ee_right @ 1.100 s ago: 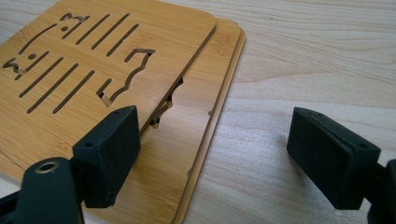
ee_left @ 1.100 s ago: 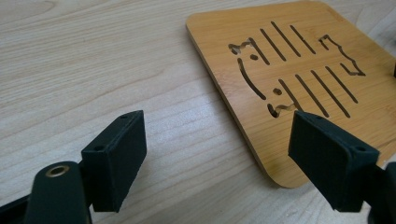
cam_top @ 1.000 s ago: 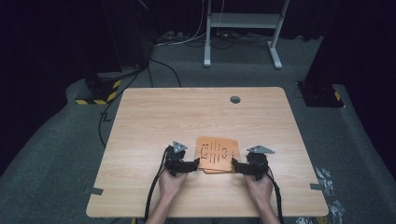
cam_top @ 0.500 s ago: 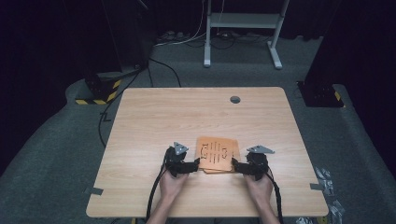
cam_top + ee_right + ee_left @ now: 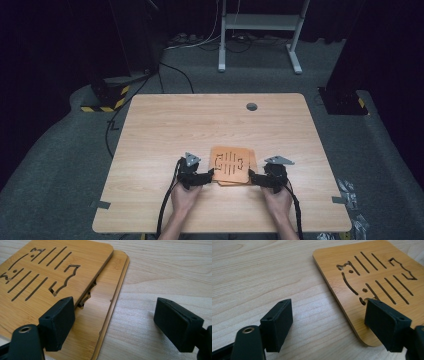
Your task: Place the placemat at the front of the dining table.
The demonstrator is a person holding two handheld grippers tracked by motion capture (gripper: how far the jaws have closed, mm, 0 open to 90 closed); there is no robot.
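Note:
Two orange-brown bamboo boards lie stacked near the table's front middle [image 5: 231, 165]. The top board [image 5: 50, 277] has slots and a cat-shaped cutout and sits shifted off the lower board [image 5: 107, 305], whose edge sticks out. My left gripper [image 5: 209, 175] is at the stack's left front corner, open. In the left gripper view its jaws [image 5: 332, 322] straddle the top board's [image 5: 372, 277] near edge, one pad over the corner and one over bare wood. My right gripper [image 5: 252, 176] is at the right front corner, open [image 5: 117, 322], with one pad over the boards and one over the table.
The light wooden table [image 5: 165, 130] has a grey round grommet [image 5: 251, 106] at the back right. Cables trail from both grippers over the front edge. A white frame [image 5: 260, 30] and a black-and-yellow striped block [image 5: 107, 102] stand on the floor beyond.

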